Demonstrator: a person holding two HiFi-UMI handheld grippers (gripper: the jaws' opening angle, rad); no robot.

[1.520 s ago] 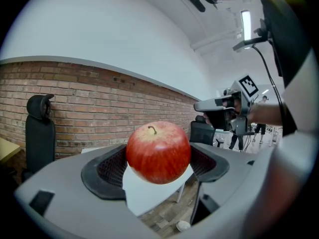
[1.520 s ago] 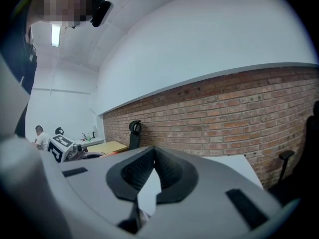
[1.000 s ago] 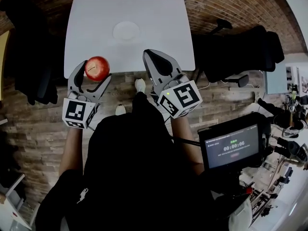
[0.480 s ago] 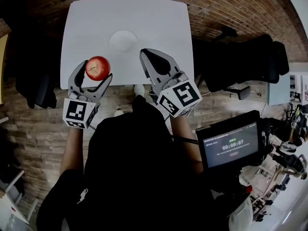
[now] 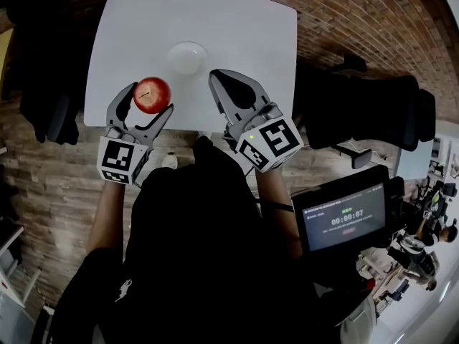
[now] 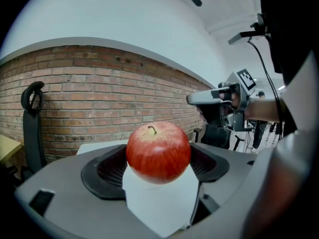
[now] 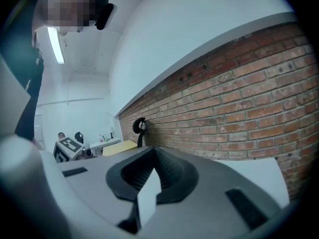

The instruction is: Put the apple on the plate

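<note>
Red apple [image 5: 152, 94] clamped btwn left gripper [image 5: 149, 99] jaws, near white plate [image 5: 186, 57]; right gripper [image 5: 218, 78] closed, empty.

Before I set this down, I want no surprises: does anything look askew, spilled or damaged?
Nothing stands out. The red apple sits stem-up and unbruised in the left tool; the white plate lies flat and empty on the table.

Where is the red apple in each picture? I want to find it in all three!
Head view: the apple is left of the middle, clamped in the left gripper over the near edge of the white table.
Left gripper view: the apple sits in the centre, between the jaws.
Right gripper view: the apple is not in it.
Shared landmark: the white table, under the apple and at the right.
</note>
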